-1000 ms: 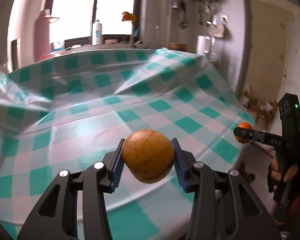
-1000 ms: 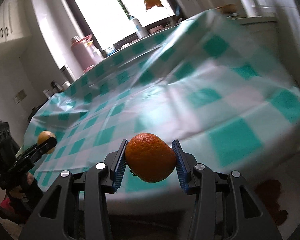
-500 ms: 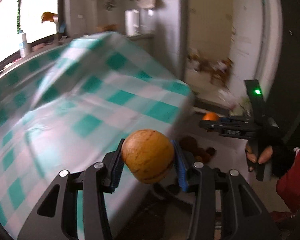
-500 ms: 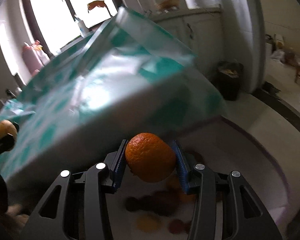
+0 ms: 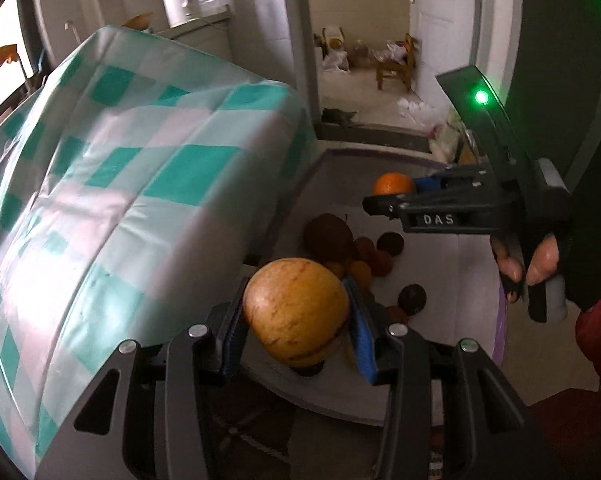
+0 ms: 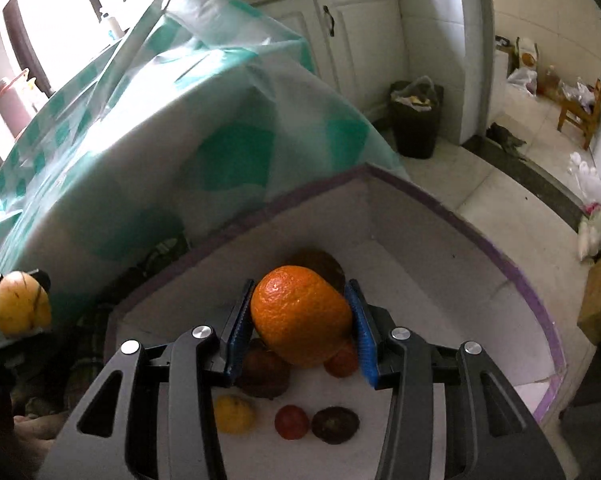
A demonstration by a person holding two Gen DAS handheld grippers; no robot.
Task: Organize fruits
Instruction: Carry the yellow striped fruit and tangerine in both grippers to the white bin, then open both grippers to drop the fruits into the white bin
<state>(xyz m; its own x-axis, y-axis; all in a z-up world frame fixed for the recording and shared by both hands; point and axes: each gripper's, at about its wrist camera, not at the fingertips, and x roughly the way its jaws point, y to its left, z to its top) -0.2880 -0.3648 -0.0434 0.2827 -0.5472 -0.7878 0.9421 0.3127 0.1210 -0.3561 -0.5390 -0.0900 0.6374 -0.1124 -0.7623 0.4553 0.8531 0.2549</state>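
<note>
My left gripper [image 5: 296, 320] is shut on a yellow-brown speckled fruit [image 5: 295, 316], held above the near side of a white foam box [image 5: 452, 264] on the floor. My right gripper [image 6: 298, 322] is shut on an orange [image 6: 300, 320] and hangs over the same foam box [image 6: 440, 280]. Several dark red, brown and orange fruits [image 5: 352, 248] lie on the box's bottom, and the right wrist view shows the loose fruits [image 6: 292, 422] under the orange. In the left wrist view the right gripper [image 5: 384, 196] holds the orange [image 5: 392, 184], with a hand on its handle. The yellow fruit [image 6: 22, 308] shows at the left edge of the right wrist view.
A table draped in a green-and-white checked cloth [image 5: 120, 184] stands right beside the box, overhanging its left side. A black bin [image 6: 414, 120] sits by white cabinets [image 6: 352, 36]. A small wooden chair [image 5: 394, 66] and bags lie beyond the doorway.
Both grippers swung away from the tabletop, off to its right side, and sank over the foam box on the floor, each still clamped on its fruit. The box with its fruits came into view.
</note>
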